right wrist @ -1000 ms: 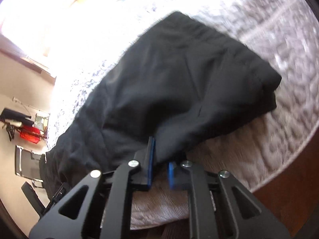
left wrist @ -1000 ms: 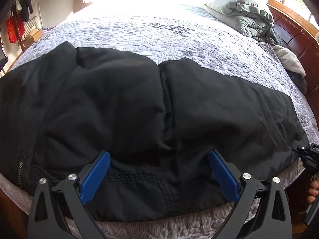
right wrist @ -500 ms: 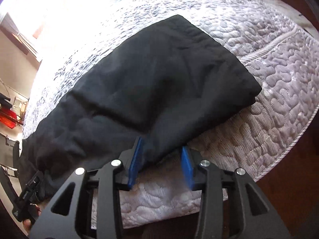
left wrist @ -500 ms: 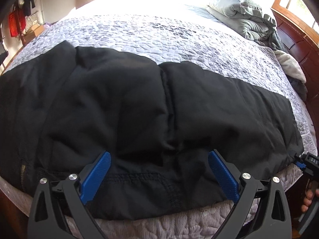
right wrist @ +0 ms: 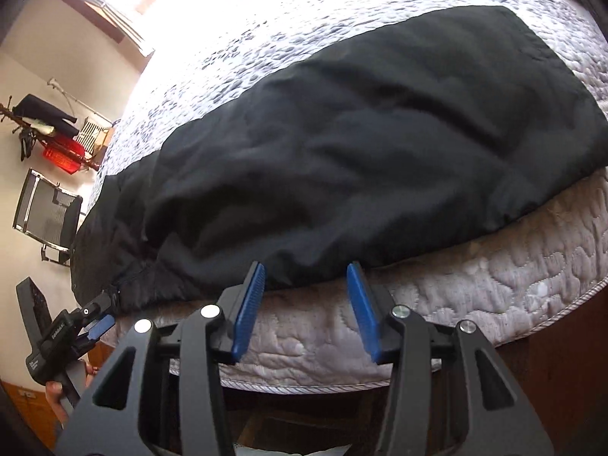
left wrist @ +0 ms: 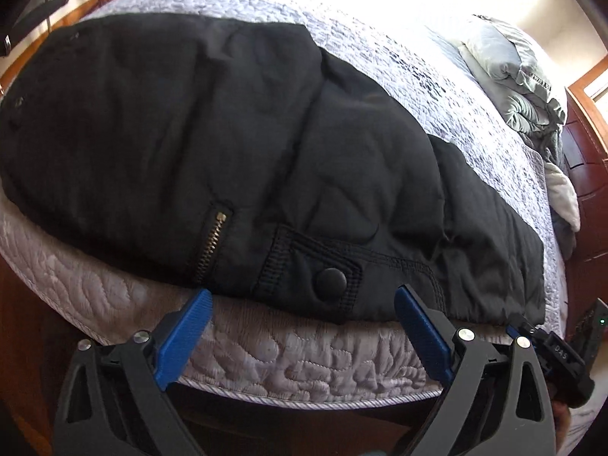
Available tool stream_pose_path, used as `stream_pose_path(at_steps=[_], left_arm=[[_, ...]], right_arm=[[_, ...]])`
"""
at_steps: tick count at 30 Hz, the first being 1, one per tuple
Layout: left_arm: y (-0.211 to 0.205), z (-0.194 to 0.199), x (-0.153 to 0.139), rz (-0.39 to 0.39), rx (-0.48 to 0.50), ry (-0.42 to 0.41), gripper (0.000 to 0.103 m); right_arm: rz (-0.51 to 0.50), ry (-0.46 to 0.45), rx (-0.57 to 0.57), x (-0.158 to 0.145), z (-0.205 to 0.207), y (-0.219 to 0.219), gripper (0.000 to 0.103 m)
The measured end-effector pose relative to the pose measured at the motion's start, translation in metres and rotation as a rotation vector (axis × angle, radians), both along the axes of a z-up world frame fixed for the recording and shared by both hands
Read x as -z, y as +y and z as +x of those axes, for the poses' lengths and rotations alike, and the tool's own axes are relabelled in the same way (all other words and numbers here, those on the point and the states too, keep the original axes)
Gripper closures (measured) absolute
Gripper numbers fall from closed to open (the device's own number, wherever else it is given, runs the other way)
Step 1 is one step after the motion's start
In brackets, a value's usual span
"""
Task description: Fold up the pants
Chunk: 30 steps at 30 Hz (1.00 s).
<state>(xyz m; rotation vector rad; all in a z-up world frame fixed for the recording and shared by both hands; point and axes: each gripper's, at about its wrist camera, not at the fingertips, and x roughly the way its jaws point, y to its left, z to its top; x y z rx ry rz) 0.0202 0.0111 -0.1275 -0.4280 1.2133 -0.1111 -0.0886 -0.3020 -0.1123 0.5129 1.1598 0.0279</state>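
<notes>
The black pants [left wrist: 266,144] are lying stretched along the near edge of the bed [left wrist: 304,361], folded lengthwise, resting on a grey quilted cover [right wrist: 494,277]. On the waist end a brass zipper [left wrist: 211,241] and a round black snap button [left wrist: 330,280] on a stitched pocket flap are facing up, close to the mattress edge.

The left gripper [left wrist: 304,330] is hanging just off the near edge of the bed with its blue pads spread wide, nothing between them, the pants lying just beyond the tips. The right gripper [right wrist: 306,307] is hovering at the same edge farther along toward the leg end; its jaws are opening, and the pant hem is sitting just past the pads, not pinched by them.

A rumpled grey-green blanket [left wrist: 509,87] is piled at the far right of the bed. By the wall on the left, a mesh chair [right wrist: 47,214] is standing under something red [right wrist: 62,155].
</notes>
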Motion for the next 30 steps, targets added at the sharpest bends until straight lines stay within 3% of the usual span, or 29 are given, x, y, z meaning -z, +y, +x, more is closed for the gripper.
stream_pose_path(at_steps=[2, 5, 9, 11, 12, 14, 16, 20, 23, 26, 30], left_arm=[[-0.002, 0.001, 0.005, -0.058, 0.003, 0.022, 0.007], [-0.006, 0.007, 0.015, -0.078, -0.009, 0.031, 0.007], [0.004, 0.022, 0.025, -0.141, -0.096, 0.041, 0.007], [0.012, 0.025, 0.030, -0.153, -0.156, 0.059, 0.018], [0.015, 0.025, 0.029, -0.141, -0.178, 0.063, 0.030], [0.017, 0.024, 0.026, -0.142, -0.175, 0.057, 0.035], [0.021, 0.022, 0.026, -0.126, -0.180, 0.046, 0.046], [0.017, 0.019, 0.030, -0.097, -0.174, 0.016, 0.046], [0.008, 0.016, 0.021, -0.048, -0.166, -0.001, 0.045], [-0.009, 0.013, 0.013, 0.025, -0.144, -0.008, 0.036], [-0.050, 0.014, 0.001, 0.174, -0.109, -0.014, 0.016]], right_arm=[[-0.009, -0.005, -0.025, -0.003, 0.006, 0.011, 0.055], [-0.023, -0.007, -0.040, -0.002, 0.006, 0.021, 0.055], [-0.034, -0.001, -0.041, 0.004, 0.010, 0.022, 0.054], [-0.028, 0.000, -0.033, 0.008, 0.010, 0.019, 0.054], [-0.025, 0.001, -0.029, 0.010, 0.010, 0.018, 0.054], [-0.024, 0.005, -0.018, 0.013, 0.009, 0.013, 0.054], [-0.012, -0.003, 0.005, 0.014, 0.005, 0.005, 0.055], [0.059, -0.021, 0.109, 0.013, -0.007, -0.030, 0.054], [0.074, -0.016, 0.259, 0.012, -0.027, -0.076, 0.045], [0.072, 0.004, 0.383, 0.013, -0.045, -0.120, 0.043], [0.038, 0.027, 0.430, 0.017, -0.049, -0.148, 0.036]])
